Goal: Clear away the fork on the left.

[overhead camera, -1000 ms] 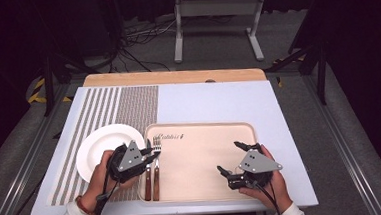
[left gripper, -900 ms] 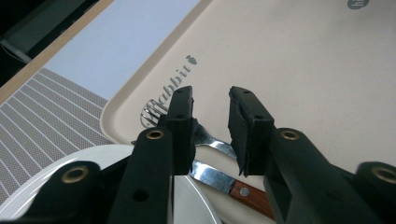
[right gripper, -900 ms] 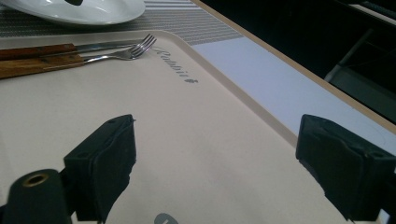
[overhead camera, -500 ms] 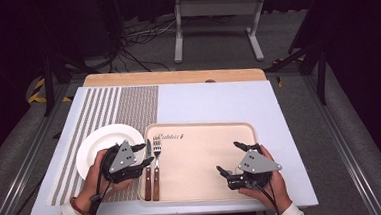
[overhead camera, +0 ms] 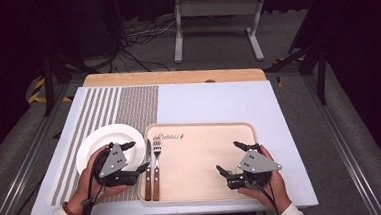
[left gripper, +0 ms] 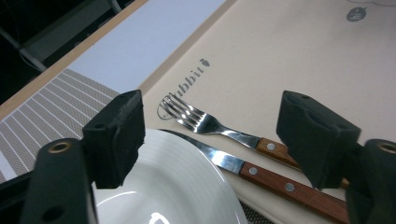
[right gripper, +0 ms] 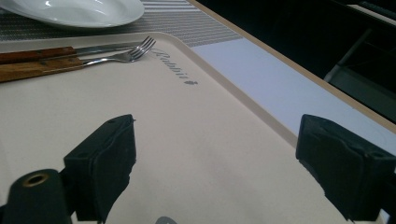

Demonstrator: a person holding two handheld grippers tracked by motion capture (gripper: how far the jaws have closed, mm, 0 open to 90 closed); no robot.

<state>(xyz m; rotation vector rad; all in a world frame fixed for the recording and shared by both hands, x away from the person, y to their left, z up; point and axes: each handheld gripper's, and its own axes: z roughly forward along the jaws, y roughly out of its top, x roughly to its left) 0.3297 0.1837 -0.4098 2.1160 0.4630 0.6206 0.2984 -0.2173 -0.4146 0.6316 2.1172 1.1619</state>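
At the near left corner of the tabletop, the left gripper [overhead camera: 129, 157] hovered over the near right part of the white plate [overhead camera: 96, 143], which sat on the striped placemat [overhead camera: 103, 110] just beside the left rim of the beige tray [overhead camera: 199, 127]. Its jaws had just been opening and stood wide, with nothing pressed between them; in the left gripper view [left gripper: 210, 135] the plate's edge, the knife [left gripper: 261, 175] and the fork [left gripper: 219, 128] showed in the gap beyond the pads. The knife [overhead camera: 147, 167] and fork [overhead camera: 156, 167] lay side by side along the tray's left edge, wooden handles toward the near edge, the knife nearer the plate. Over the tray's near right corner, the right gripper [overhead camera: 230, 157] was held with its jaws wide apart and empty; in the right gripper view [right gripper: 215, 172] bare tray surface lay between them, with the cutlery and plate [right gripper: 79, 11] well beyond.
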